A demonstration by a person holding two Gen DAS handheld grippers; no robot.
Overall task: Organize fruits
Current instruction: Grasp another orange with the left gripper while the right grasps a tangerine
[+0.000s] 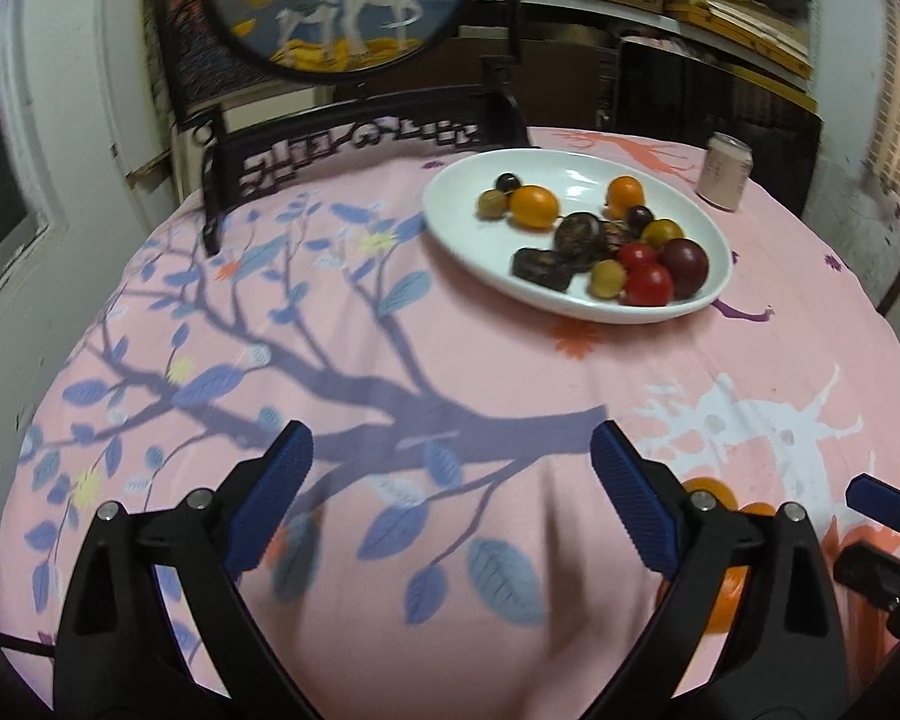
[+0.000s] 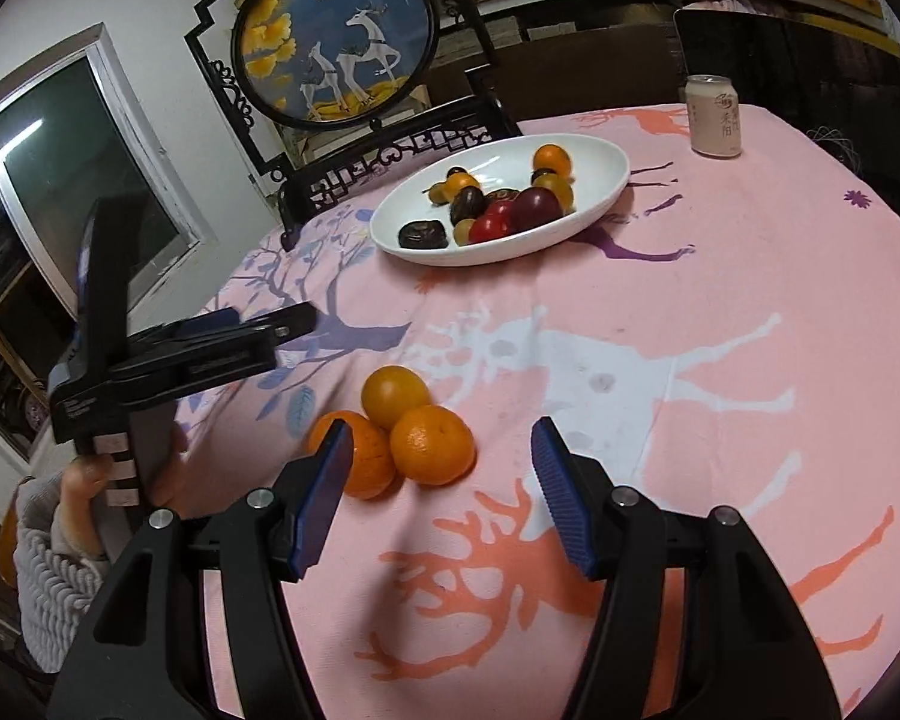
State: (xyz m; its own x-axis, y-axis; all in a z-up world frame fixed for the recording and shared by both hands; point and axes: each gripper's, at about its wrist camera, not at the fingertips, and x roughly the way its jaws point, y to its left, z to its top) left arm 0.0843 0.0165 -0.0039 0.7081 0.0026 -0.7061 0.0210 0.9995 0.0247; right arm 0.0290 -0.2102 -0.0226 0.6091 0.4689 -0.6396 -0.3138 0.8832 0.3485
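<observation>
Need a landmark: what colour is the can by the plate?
Pale pink can, clearest in the right wrist view.

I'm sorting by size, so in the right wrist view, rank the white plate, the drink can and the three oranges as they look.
1. White plate
2. Three oranges, alike in size; nearness to the camera inflates them
3. Drink can, though farthest away, so unsure

Left black plastic two-finger gripper (image 1: pixel 453 450): ribbed blue pads, silver pivot screws on each arm. Right black plastic two-finger gripper (image 2: pixel 443 459): identical build. Left unit's body carries small pale lettering, apparently a label, illegible. Hand (image 2: pixel 90 474) on its grip; grey-white ribbed knit sleeve (image 2: pixel 51 564).
</observation>
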